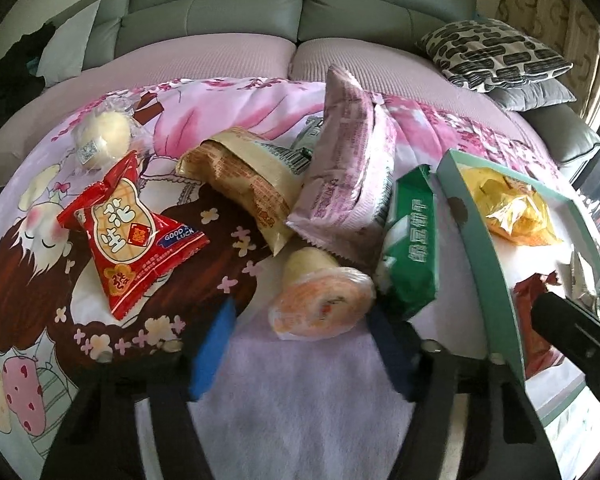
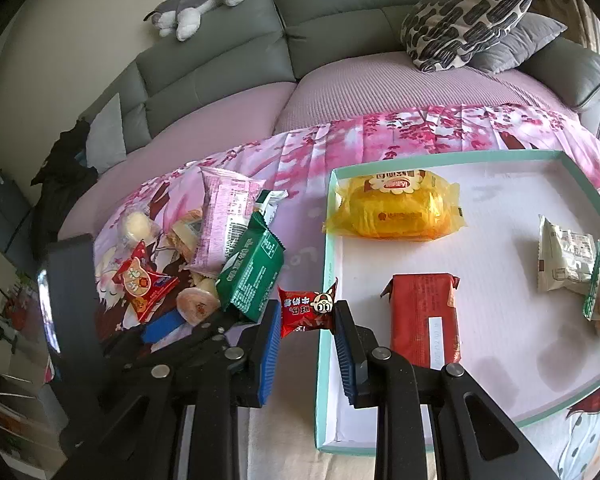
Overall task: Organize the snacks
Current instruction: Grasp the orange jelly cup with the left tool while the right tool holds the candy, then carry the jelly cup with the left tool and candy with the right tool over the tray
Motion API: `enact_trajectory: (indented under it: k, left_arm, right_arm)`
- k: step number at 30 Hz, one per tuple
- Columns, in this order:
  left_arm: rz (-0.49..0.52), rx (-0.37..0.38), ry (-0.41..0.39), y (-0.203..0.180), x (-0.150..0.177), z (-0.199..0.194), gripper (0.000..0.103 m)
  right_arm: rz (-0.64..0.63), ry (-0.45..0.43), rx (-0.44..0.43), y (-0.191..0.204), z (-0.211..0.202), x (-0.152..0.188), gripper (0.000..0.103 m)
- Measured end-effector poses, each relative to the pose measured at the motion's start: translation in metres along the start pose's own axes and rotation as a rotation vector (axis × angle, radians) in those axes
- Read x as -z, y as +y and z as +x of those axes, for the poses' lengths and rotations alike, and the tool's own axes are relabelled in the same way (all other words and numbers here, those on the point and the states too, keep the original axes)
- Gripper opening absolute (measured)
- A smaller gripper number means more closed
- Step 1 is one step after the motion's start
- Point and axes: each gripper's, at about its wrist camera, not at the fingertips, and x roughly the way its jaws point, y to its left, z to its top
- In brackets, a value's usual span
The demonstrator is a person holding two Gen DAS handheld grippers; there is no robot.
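- Small red candy packet (image 2: pixel 307 309) sits clamped between the blue pads (image 2: pixel 269 354) of the right tongs (image 2: pixel 306 344), held above the near-left rim of the teal-edged box (image 2: pixel 325 272).
- Inside the box, on its white floor: yellow cake packet (image 2: pixel 396 205) near the far-left corner, dark red bar packet (image 2: pixel 424 317) just right of the right tongs, white wrapped snack (image 2: pixel 566 260) by the right wall, with another green-edged packet partly cut off beside it.
- Left tongs (image 1: pixel 300 340) spread wide, nothing between the pads (image 1: pixel 212 354); they hover just short of the clear-wrapped orange roll (image 1: pixel 320 300), which lies between the finger lines without contact.
- Loose pile left of the box: green biscuit packet (image 1: pixel 414 240) leaning just beside the box wall; pink-lilac packet (image 1: pixel 348 176) propped upright against it; beige bread packet (image 1: pixel 240 176) lying partly under the pink one; red peanut packet (image 1: pixel 130 236) apart to the left; round pale bun in clear wrap (image 1: pixel 102 136) farther back.
- All rests on a pink cartoon-print cloth (image 1: pixel 260 100) covering the surface.
- Behind: grey-green sofa (image 2: pixel 340 12), patterned cushion (image 2: pixel 464 20), plush dog (image 2: pixel 200 4) on the backrest.
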Motion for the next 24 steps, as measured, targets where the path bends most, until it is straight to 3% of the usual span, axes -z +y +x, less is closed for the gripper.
enact_trajectory:
  k: [2, 3, 16, 24]
  left_arm:
    - [-0.004, 0.025, -0.004, 0.000, -0.001, -0.002, 0.049]
    - [-0.004, 0.026, -0.004, 0.000, -0.001, -0.003, 0.048]
    - [-0.024, 0.036, -0.023, 0.006, -0.001, -0.015, 0.047]
    - [-0.029, 0.024, -0.091, 0.006, -0.006, -0.039, 0.046]
  right_arm:
    - [0.002, 0.004, 0.000, -0.001, 0.001, 0.000, 0.028]
    - [0.002, 0.005, 0.000, -0.001, 0.001, 0.000, 0.028]
    - [0.011, 0.004, -0.006, -0.003, 0.001, -0.001, 0.028]
    - [0.018, -0.014, -0.008, -0.005, -0.005, -0.002, 0.028]
